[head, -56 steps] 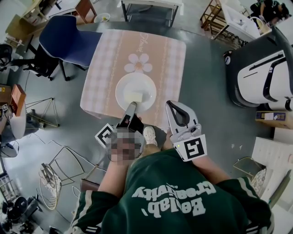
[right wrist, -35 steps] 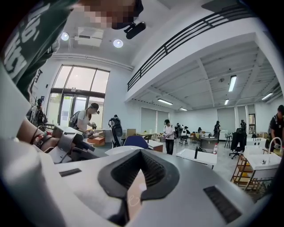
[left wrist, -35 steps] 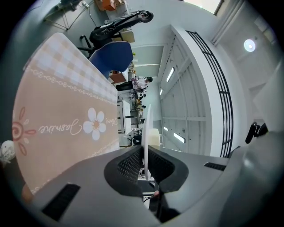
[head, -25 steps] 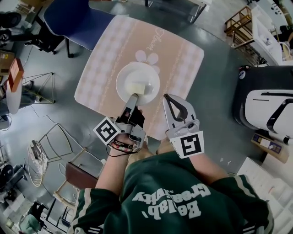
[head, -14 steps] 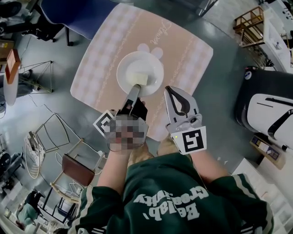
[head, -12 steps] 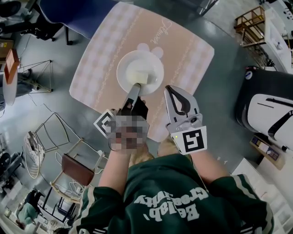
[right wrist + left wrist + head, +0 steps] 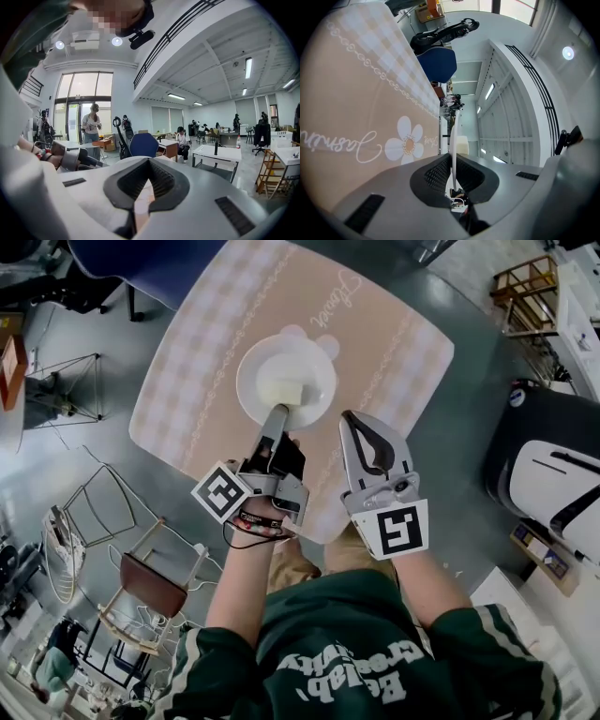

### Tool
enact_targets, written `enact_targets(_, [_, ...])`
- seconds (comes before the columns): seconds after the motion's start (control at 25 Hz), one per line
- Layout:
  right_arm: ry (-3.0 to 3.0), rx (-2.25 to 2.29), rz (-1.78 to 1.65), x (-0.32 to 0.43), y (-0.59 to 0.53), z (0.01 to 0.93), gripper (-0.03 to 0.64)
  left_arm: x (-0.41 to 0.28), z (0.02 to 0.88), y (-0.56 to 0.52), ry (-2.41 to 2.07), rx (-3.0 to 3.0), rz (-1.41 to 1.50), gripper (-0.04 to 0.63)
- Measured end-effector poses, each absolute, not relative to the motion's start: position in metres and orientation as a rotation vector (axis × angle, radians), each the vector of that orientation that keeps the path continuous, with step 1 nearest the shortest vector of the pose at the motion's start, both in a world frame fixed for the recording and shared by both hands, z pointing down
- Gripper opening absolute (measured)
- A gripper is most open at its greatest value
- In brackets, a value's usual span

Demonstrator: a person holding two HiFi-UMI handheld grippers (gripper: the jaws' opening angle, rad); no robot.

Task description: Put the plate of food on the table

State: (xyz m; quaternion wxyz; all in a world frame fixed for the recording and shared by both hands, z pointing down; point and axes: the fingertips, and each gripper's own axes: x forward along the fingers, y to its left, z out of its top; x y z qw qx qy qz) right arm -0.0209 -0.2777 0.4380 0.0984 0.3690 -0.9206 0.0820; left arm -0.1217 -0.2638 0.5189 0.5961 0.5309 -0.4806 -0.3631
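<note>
**Table** point(image 7: 187, 362): square top under a pink checked cloth with a flower print. It fills the upper centre of the head view.

**Plate** point(image 7: 261, 367): white, round and shallow, over the middle of the cloth. In the left gripper view its rim point(image 7: 453, 136) shows edge-on, and a strip of the room is visible between it and the cloth. It is judged to be held clear of the table and not yet set down.

**Left gripper** point(image 7: 278, 414): just below the plate in the head view. Its jaws are clamped on the plate's near rim, one pad on each face. This is the only hold on the plate.

**Right gripper** point(image 7: 349, 418): just right of the plate's lower edge and not touching it. Its jaws are closed tip to tip with nothing between them.

**Food block** point(image 7: 291, 390): a pale yellowish block resting loose on the plate, towards the gripped side.

**Handling assessment:**
- The plate looks rigid, glazed and breakable.
- A single pinch at the rim leaves most of the plate's weight hanging out beyond the pads, so it is likely to tip or slip.
- The smooth surface gives the pads little to bite on.
- The block could slide if the plate tilts.
- The present hold on the near rim is workable, provided the plate is kept level and lowered flat.
- The opposite or right-hand rim is free if a second grip is wanted.
</note>
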Motion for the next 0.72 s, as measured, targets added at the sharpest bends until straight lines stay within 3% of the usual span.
enact_targets(0.72, [-2.704, 1.033, 0.319, -0.03, -0.315, 0.485, 0.015, -0.128, 0.579, -0.29, -1.155, 1.138, -0.833, 0.028])
